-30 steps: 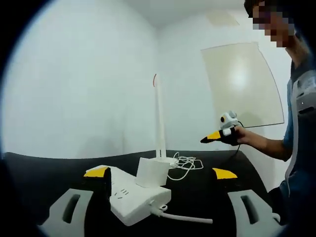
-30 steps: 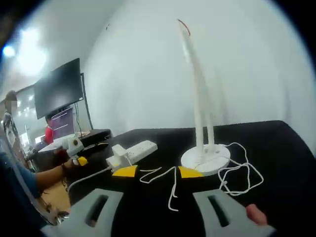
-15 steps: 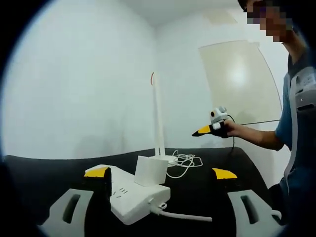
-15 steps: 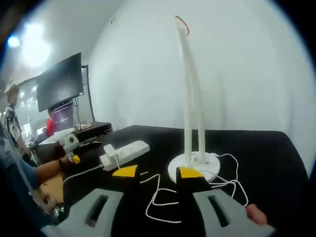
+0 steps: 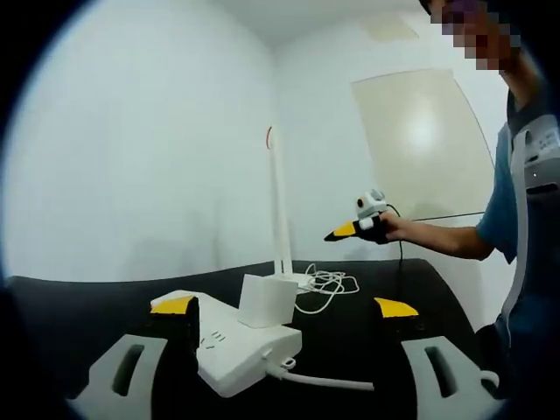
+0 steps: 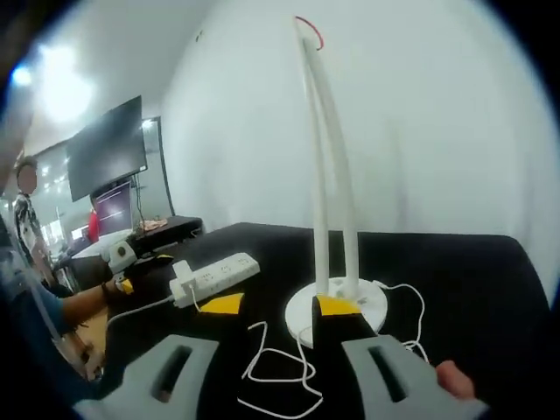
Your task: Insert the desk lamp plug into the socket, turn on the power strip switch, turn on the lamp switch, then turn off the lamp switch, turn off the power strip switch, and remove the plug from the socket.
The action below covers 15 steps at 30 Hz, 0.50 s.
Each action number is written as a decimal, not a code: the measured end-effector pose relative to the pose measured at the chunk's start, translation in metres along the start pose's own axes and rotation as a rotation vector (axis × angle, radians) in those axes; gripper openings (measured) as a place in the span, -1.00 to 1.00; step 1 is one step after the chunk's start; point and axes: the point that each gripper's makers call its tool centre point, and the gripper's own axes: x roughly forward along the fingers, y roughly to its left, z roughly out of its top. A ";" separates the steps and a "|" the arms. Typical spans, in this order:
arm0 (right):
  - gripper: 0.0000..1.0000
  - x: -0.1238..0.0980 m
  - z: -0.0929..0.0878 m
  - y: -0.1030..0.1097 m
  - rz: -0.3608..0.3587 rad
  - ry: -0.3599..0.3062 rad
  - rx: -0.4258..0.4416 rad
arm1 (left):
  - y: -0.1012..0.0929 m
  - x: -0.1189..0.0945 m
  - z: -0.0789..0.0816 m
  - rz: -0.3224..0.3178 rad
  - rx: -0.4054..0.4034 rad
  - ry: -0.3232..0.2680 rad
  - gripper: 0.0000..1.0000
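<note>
Left gripper [image 5: 284,308] and right gripper [image 6: 276,304]: each is showing two pale grey jaws with slotted bases and yellow-and-black tips. The person [image 5: 525,219] is wearing a blue short-sleeved shirt under a grey strap bearing a small label.

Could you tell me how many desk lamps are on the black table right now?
1. The white desk lamp stands upright on the black table, its round base just beyond the right gripper, with the power strip off to one side.
</note>
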 end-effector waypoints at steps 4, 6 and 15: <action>-0.39 0.007 0.001 -0.003 0.026 0.014 -0.028 | 0.000 0.000 0.000 -0.001 0.002 0.001 0.53; -0.39 0.011 -0.001 -0.005 0.035 0.023 -0.038 | -0.001 0.000 0.000 -0.002 0.002 0.002 0.53; -0.40 0.028 -0.009 -0.016 0.063 0.070 -0.058 | -0.002 0.000 0.000 -0.004 0.003 0.004 0.52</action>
